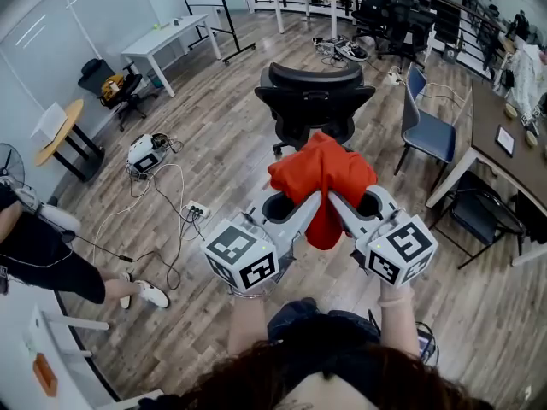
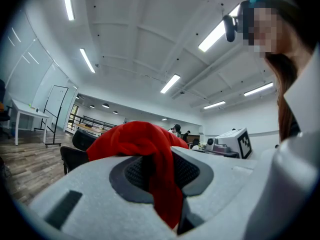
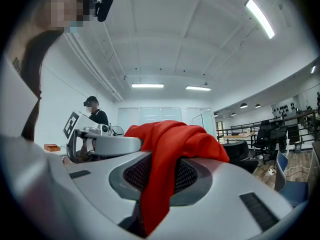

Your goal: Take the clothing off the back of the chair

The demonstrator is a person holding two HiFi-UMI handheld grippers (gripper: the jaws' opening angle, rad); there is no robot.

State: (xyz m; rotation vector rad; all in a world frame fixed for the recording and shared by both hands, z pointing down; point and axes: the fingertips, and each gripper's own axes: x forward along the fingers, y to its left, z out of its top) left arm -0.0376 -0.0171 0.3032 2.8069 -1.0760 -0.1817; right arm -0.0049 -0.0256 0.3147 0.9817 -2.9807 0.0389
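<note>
Left gripper (image 1: 313, 203) and right gripper (image 1: 338, 203) meet tip to tip in the head view. Each has its jaws nearly closed, pinching a fold of the crumpled red-orange cloth garment (image 1: 321, 171) (each gripper's own view shows fabric hanging down between its dark ribbed pads). The garment is held in the air on the person's side of the black mesh office chair (image 1: 312, 101), clear of its backrest. A blue side chair (image 1: 429, 133) and a dark table (image 1: 500, 148) stand to the right. To the left, a white power strip (image 1: 196, 209) with trailing cables lies on the wooden floor (image 1: 214, 143), near a person in dark clothes (image 1: 43, 259).
</note>
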